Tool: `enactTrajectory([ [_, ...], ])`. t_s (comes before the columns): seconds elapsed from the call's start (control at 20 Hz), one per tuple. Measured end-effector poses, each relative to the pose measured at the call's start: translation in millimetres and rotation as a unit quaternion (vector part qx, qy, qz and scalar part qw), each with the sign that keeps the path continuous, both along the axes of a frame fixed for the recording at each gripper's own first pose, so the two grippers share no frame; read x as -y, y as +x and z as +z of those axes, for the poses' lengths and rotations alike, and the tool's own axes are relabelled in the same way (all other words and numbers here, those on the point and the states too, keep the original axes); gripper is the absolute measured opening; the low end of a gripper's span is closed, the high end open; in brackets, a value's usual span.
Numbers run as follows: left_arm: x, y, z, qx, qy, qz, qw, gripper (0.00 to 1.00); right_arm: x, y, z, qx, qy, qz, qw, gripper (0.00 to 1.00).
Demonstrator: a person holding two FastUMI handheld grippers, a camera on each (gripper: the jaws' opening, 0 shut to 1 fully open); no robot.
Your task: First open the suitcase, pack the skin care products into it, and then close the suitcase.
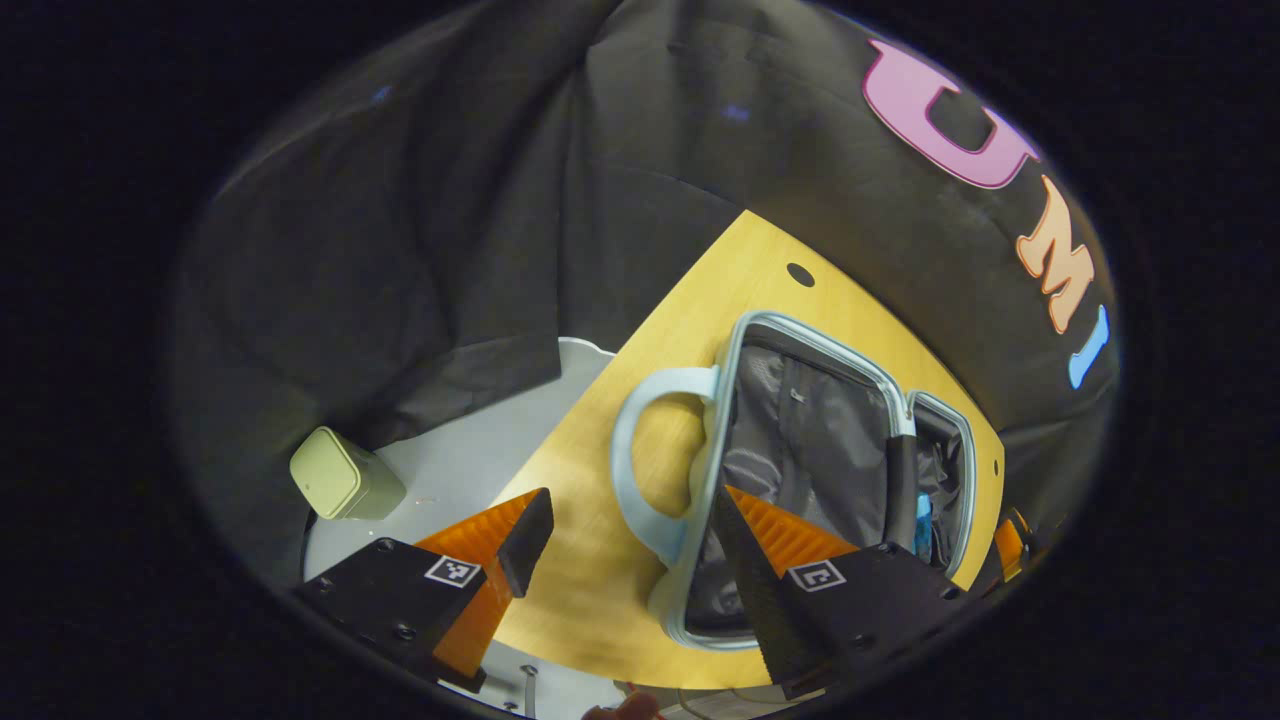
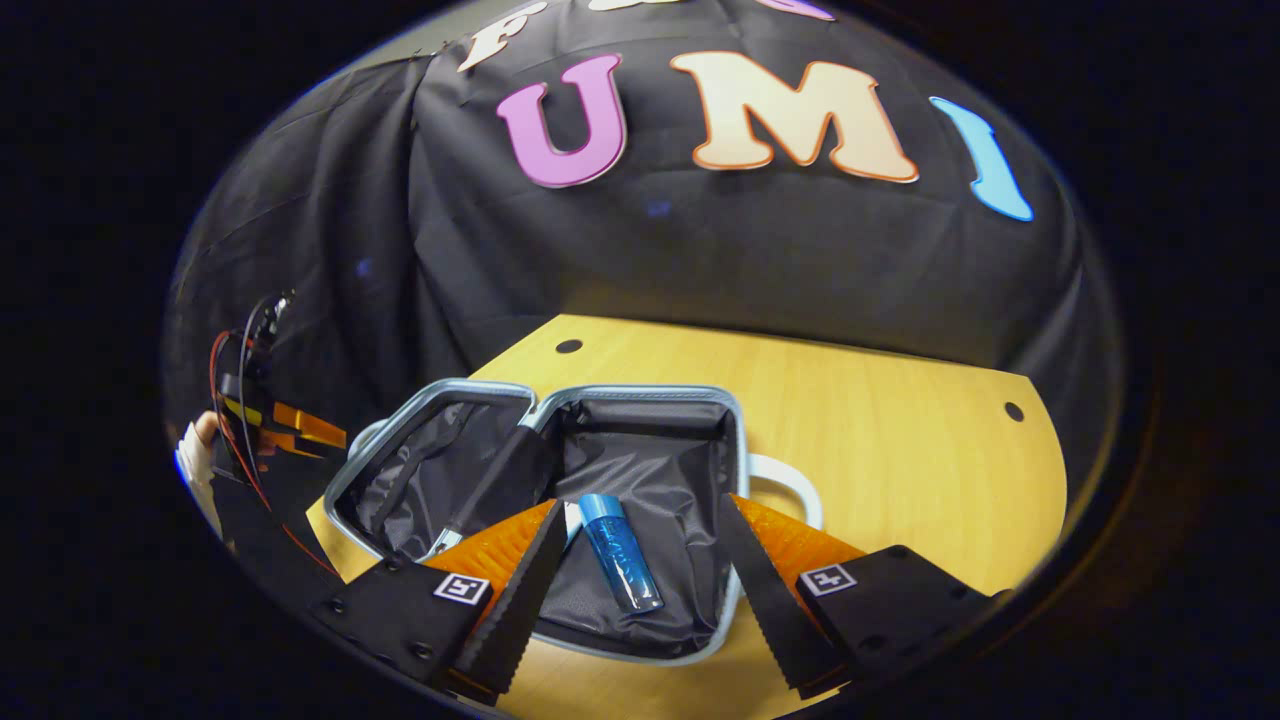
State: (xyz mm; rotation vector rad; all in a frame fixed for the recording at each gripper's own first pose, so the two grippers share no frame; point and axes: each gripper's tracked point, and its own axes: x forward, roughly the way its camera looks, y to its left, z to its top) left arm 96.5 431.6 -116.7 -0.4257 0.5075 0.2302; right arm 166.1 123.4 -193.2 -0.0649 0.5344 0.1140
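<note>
Both grippers, left and right, fingers released, over open suitcase holding blue bottle.

The suitcase lies open on the wooden table, both dark-lined halves facing up. A blue bottle lies inside its right half, near the front rim. The right gripper hovers over that half, fingers spread wide apart with the bottle between them, untouched. The left gripper is beyond the suitcase's left edge.
</note>
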Motion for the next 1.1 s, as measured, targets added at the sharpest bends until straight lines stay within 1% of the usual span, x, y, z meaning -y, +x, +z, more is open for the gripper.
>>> enactTrajectory([
  [0.05, -4.7, 9.3, -2.4, 0.002, -0.009, 0.000, 1.000, 0.95, 7.1, -3.2, 10.6, 0.009, -0.001, -0.011, 1.000, 0.93],
  [0.1, -7.1, 17.8, -5.3, 0.004, -0.021, -0.004, 1.000, 0.95, 15.9, -9.5, 18.8, 0.014, -0.005, -0.024, 1.000, 0.97],
  [0.15, -7.7, 26.2, -11.2, 0.002, -0.035, -0.006, 0.999, 0.95, 24.3, -13.0, 26.1, 0.019, -0.011, -0.036, 0.999, 0.94],
  [0.2, -8.1, 32.5, -17.2, -0.002, -0.045, -0.008, 0.999, 0.95, 32.5, -15.7, 33.6, 0.026, -0.020, -0.049, 0.998, 0.94],
  [0.25, -9.5, 37.0, -21.7, -0.006, -0.052, -0.009, 0.999, 0.95, 39.4, -17.9, 42.0, 0.036, -0.026, -0.059, 0.997, 0.97],
  [0.3, -10.1, 41.0, -26.3, -0.009, -0.056, -0.011, 0.998, 0.95, 43.9, -19.3, 47.9, 0.043, -0.026, -0.068, 0.996, 0.94],
  [0.35, -11.0, 44.9, -29.4, -0.011, -0.061, -0.010, 0.998, 0.94, 46.3, -20.6, 51.4, 0.047, -0.022, -0.076, 0.996, 0.97],
  [0.4, -11.0, 47.1, -31.7, -0.011, -0.068, -0.010, 0.998, 0.87, 48.1, -20.5, 55.1, 0.051, -0.015, -0.084, 0.995, 0.97],
  [0.45, -9.0, 50.6, -33.6, -0.012, -0.076, -0.012, 0.997, 0.88, 49.8, -21.4, 56.7, 0.052, -0.011, -0.090, 0.995, 0.97],
  [0.5, -8.5, 51.5, -35.0, -0.014, -0.081, -0.015, 0.997, 0.73, 53.3, -22.9, 56.5, 0.053, -0.012, -0.095, 0.994, 0.97],
  [0.6, -5.4, 54.3, -38.5, -0.014, -0.090, -0.027, 0.996, 0.60, 56.9, -25.0, 56.6, 0.052, -0.020, -0.098, 0.994, 0.97],
  [0.65, 0.7, 54.2, -37.7, -0.014, -0.098, -0.040, 0.994, 0.62, 58.0, -26.5, 57.3, 0.052, -0.024, -0.099, 0.993, 0.97],
  [0.7, 3.0, 54.3, -34.6, -0.008, -0.102, -0.047, 0.994, 0.42, 57.4, -27.2, 58.2, 0.053, -0.027, -0.098, 0.993, 0.97],
  [0.75, -1.3, 58.3, -37.8, -0.008, -0.098, -0.042, 0.994, 0.23, 56.7, -27.9, 57.4, 0.053, -0.030, -0.097, 0.993, 0.97],
  [0.8, -0.7, 58.6, -37.0, -0.009, -0.101, -0.047, 0.994, 0.03, 55.4, -28.3, 56.5, 0.052, -0.031, -0.095, 0.994, 0.97],
  [0.85, -0.8, 58.7, -34.6, -0.002, -0.103, -0.048, 0.994, 0.11, 54.0, -28.8, 56.1, 0.051, -0.032, -0.093, 0.994, 0.97],
  [0.95, 5.6, 55.4, -28.8, 0.007, -0.115, -0.059, 0.992, 0.10, 52.7, -30.6, 56.9, 0.052, -0.034, -0.092, 0.994, 0.97],
  [1.0, 7.0, 52.9, -28.2, -0.001, -0.116, -0.060, 0.991, 0.07, 52.5, -30.4, 57.0, 0.052, -0.033, -0.092, 0.994, 0.97],
  [1.1, 9.7, 46.3, -24.6, -0.014, -0.103, -0.062, 0.993, 0.07, 54.2, -28.4, 60.0, 0.058, -0.031, -0.096, 0.993, 0.97],
])
